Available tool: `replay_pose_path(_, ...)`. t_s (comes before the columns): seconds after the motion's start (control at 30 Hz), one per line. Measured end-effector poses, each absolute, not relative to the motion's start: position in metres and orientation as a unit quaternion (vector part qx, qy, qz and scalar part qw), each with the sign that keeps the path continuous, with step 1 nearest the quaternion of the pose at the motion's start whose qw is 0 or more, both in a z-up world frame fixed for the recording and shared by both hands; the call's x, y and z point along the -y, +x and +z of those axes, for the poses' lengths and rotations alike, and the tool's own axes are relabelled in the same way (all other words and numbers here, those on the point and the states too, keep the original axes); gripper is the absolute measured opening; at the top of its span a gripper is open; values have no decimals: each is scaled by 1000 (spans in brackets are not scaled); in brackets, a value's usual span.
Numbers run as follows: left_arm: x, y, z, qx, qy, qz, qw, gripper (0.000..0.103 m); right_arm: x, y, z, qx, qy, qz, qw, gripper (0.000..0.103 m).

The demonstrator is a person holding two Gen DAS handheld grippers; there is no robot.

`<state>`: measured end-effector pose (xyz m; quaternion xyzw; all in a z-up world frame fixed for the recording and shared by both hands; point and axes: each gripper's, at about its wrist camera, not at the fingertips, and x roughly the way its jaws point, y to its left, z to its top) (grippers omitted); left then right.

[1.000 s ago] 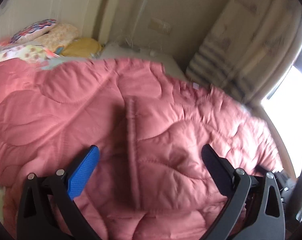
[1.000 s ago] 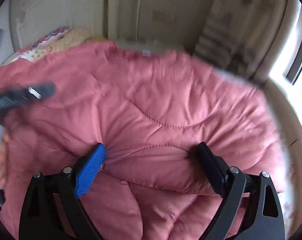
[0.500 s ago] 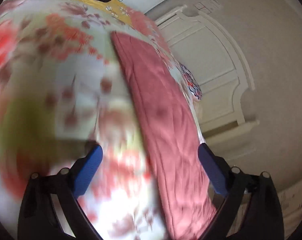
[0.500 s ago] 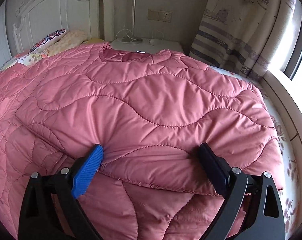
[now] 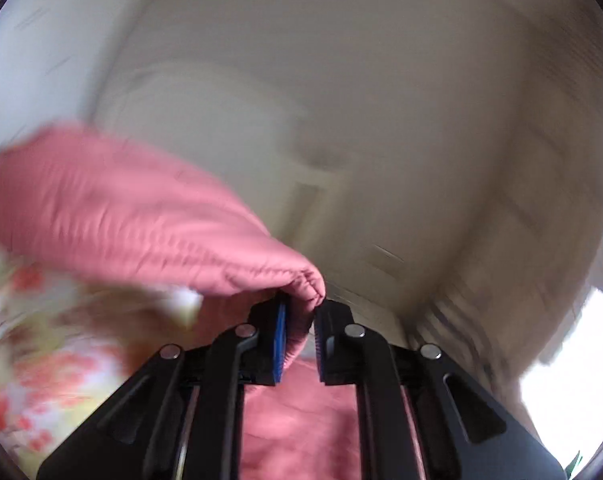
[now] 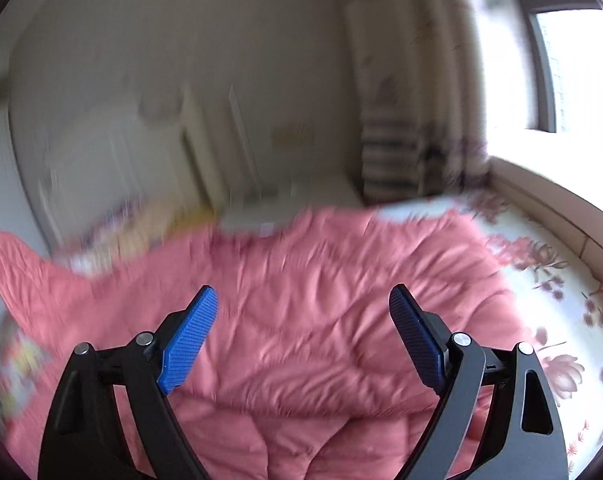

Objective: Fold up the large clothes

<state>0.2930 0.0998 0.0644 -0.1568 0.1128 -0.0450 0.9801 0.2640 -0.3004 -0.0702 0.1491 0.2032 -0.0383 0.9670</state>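
- Your left gripper (image 5: 299, 320) is closed down on a bunched corner of the pink quilt (image 5: 113, 216); the fabric fills the narrow gap between the blue pads and puckers into tight gathers just beyond them.
- That corner is held up off the bed, with the quilt trailing away from it to the left. The left view is badly blurred, so where the trailing part lands can't be told.
- Your right gripper (image 6: 303, 336) is spread wide and grips nothing; it hovers over the middle of the quilt (image 6: 321, 288).
- The rest of the quilt lies spread across the bed, reaching toward the headboard end and stopping short of the window-side edge, where a strip of floral sheet (image 6: 549, 292) shows.
- Progress, as a judgement: early to middle. A doubled layer seems to lie at the near edge in the right view. No compact bundle yet, and the lifted corner isn't laid down; several folds look left.
- Material: puffy quilted padding, wavy stitch lines, slightly shiny shell. Soft and bulky; likely to slump and trap air.
- The sheet is pale and flat, printed with reddish flowers.
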Motion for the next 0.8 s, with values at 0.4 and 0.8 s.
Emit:
replay_pose_path(0.4,98,248,-30,-209,95,-276,934,82,353,237,-74,-142,241,-95,955,86)
replay_pose_path(0.8,-128,319,-56,-258,-219,10,941,88,325,242,-74,-155,183,-61,969,85)
